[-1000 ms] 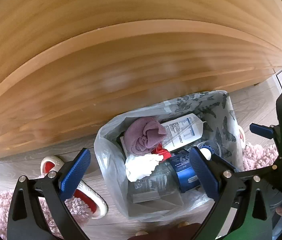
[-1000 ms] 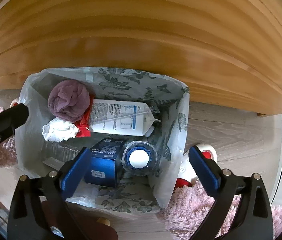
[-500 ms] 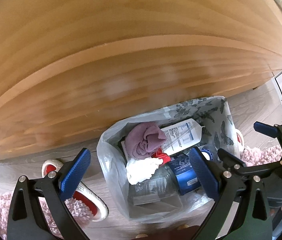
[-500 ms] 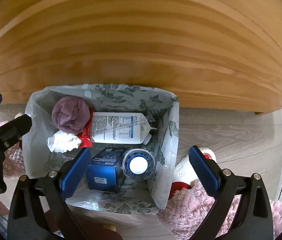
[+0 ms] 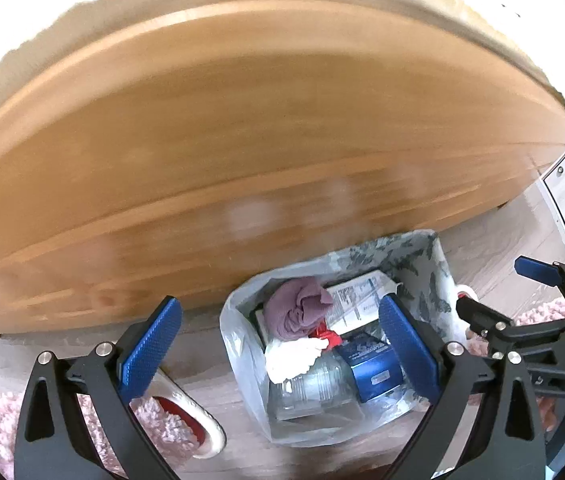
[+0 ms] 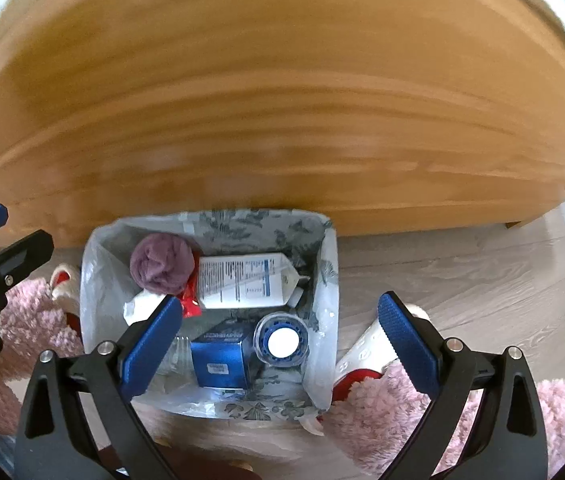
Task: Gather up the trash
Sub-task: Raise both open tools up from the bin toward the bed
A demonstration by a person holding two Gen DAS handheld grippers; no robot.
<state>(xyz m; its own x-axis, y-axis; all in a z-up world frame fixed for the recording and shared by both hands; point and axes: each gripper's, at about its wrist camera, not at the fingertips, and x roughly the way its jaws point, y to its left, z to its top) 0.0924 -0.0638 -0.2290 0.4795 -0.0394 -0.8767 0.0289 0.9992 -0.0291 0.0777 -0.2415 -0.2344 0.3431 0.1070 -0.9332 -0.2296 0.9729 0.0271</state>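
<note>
Trash bag (image 6: 322, 264), lined inside a bin on the floor against the wooden furniture front (image 6: 282, 100), now sits smaller and lower in both views than 1 second ago: both grippers have pulled up and back. Left gripper (image 5: 278, 344) and right gripper (image 6: 280, 340) stand spread wide and empty, suggesting a drop-off is done. Inside lie a purple cloth (image 6: 160, 262), a white bottle (image 6: 242, 280) and a blue box (image 6: 220, 356).

I am in a home, most likely a bedroom. A broad pine-coloured wooden furniture panel (image 6: 282, 120) stands on pale grey wood-grain flooring (image 6: 462, 280). A fluffy pink rug (image 6: 422, 420) lies below me, with white-and-red slippers (image 6: 366, 360) on it. A small bin lined with a leaf-patterned plastic bag (image 6: 322, 320) holds household rubbish: a lotion bottle (image 6: 246, 280) and a blue carton (image 6: 218, 360).
</note>
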